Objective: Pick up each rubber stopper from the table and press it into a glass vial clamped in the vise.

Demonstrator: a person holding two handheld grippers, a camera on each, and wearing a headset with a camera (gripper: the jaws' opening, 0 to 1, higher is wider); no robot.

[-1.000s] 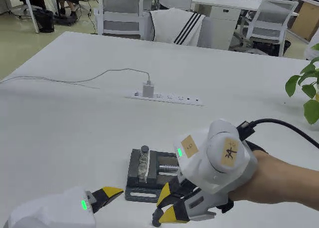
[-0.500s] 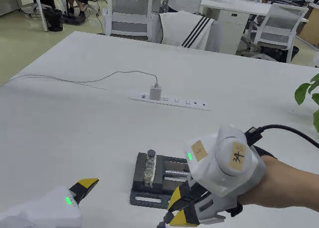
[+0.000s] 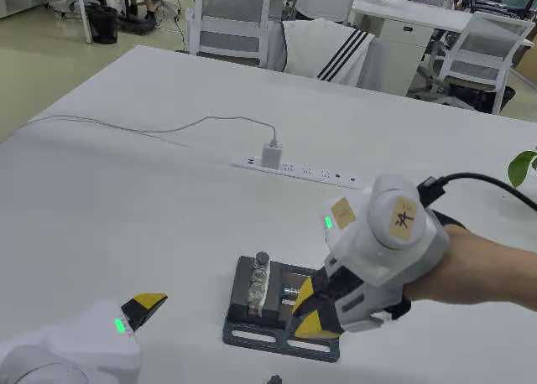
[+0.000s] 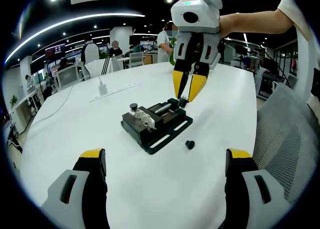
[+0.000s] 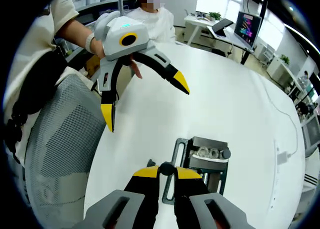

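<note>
Pinching a rubber stopper [image 5: 166, 168], the right tool [image 4: 186, 91] hangs over the vise [image 4: 156, 124]; the left tool [image 4: 165, 155] gapes empty.

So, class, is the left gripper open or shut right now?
Open: the left gripper has its yellow-tipped jaws spread wide apart, with nothing held between them.

I hold my left gripper [image 4: 165, 158] low with its jaws spread wide, while my right gripper [image 5: 166, 176], carried on a bare forearm [image 3: 491, 271] reaching in from the right, points downward with its yellow tips pinched on a small black stopper [image 5: 166, 168].
</note>
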